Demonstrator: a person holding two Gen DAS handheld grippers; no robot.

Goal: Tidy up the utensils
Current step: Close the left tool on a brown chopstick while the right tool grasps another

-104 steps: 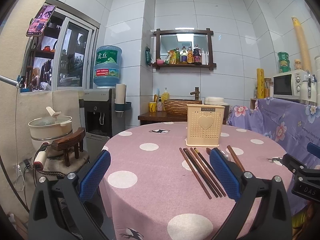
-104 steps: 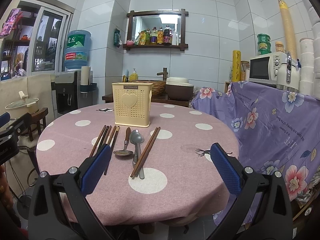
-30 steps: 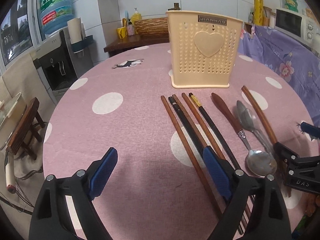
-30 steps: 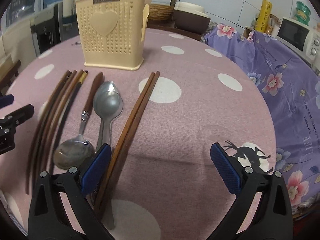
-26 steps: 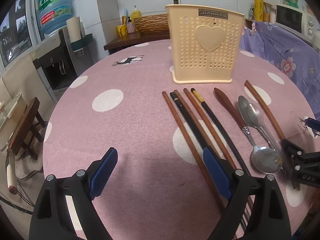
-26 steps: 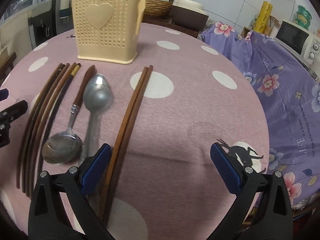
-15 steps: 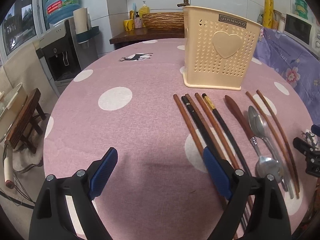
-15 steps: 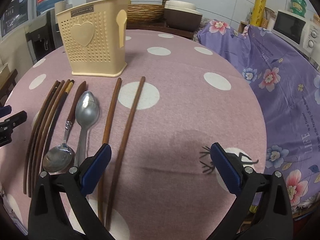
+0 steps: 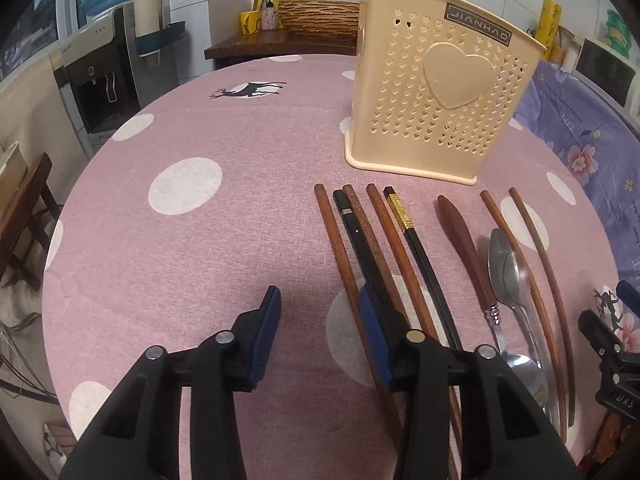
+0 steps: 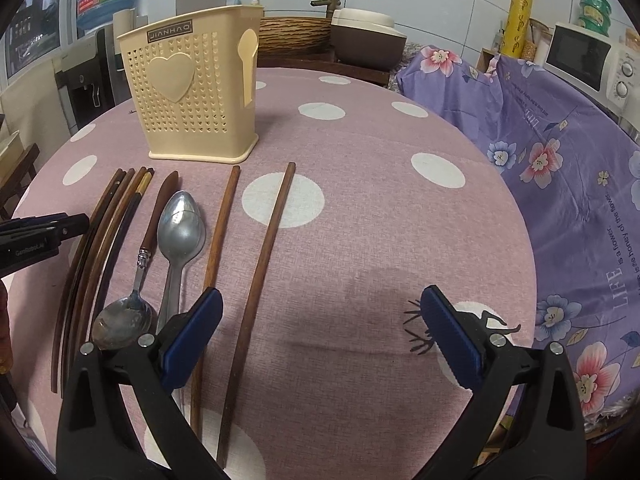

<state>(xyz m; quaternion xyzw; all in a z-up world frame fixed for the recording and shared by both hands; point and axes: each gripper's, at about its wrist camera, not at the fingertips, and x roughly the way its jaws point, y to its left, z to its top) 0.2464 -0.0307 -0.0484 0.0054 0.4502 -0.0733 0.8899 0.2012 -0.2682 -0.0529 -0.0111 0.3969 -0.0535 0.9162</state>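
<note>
— Where are the utensils?

— I see them lying in a row on the pink dotted table [image 9: 224,240], in front of the cream holder [image 9: 436,92], which stands at 12 o'clock. On the left is a bunch of five chopsticks [image 9: 376,240]. Then come a wooden-handled spoon [image 10: 136,280] and a metal spoon [image 10: 180,236]. Two brown chopsticks [image 10: 264,248] lie apart at the right.

— What are my jaws doing?

— My left gripper [image 9: 316,332] has just been closing its jaws. They stand partly open with only cloth between them. The right pad sits over the leftmost chopsticks; I cannot tell if it touches them. My right gripper [image 10: 320,336] is wide open above the table, with one brown chopstick between its jaws, untouched. The holder is at its 11 o'clock.
</note>
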